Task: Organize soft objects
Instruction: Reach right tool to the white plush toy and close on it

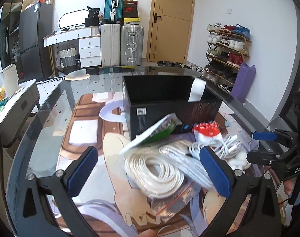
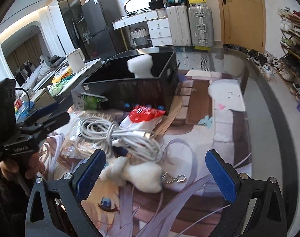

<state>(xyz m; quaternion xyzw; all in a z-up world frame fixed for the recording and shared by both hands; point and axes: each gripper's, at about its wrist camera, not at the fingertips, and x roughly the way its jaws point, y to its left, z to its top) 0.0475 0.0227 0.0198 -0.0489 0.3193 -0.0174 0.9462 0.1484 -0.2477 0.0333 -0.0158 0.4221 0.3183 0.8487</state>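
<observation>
**Q:** What lies nearest the lens in the left wrist view?

**A:** The left gripper [image 1: 150, 169], its blue-padded jaws standing wide apart and holding nothing. Between them lies a coil of white cable in a clear bag [image 1: 159, 175], resting on the glass table [image 1: 51, 106], which covers a printed illustration.

**Q:** And in the right wrist view?

**A:** The right gripper [image 2: 157, 174], jaws likewise spread apart and empty. A white plush toy [image 2: 138, 174] with a short metal chain [image 2: 173, 177] lies on the table between the fingers; whether it touches the nearer pad cannot be told.

**Q:** Where are the other soft objects?

**A:** Just beyond the plush sits a loose bundle of white cord [image 2: 120, 134], partly overlapping the bagged coil. Behind it a red-and-white packet [image 2: 144, 116] lies against the front wall of a black open-topped box [image 2: 134, 90]. A green-and-white pouch [image 1: 156, 132] appears blurred and tilted in front of the same box; whether it rests on the pile cannot be told.

**Q:** What does the box contain?

**A:** One white fluffy item [image 2: 141, 67], standing up against a wall at one end and rising above the rim.

**Q:** How do the grippers stand relative to each other?

**A:** Each appears at the edge of the other's view, flanking the pile.
</observation>
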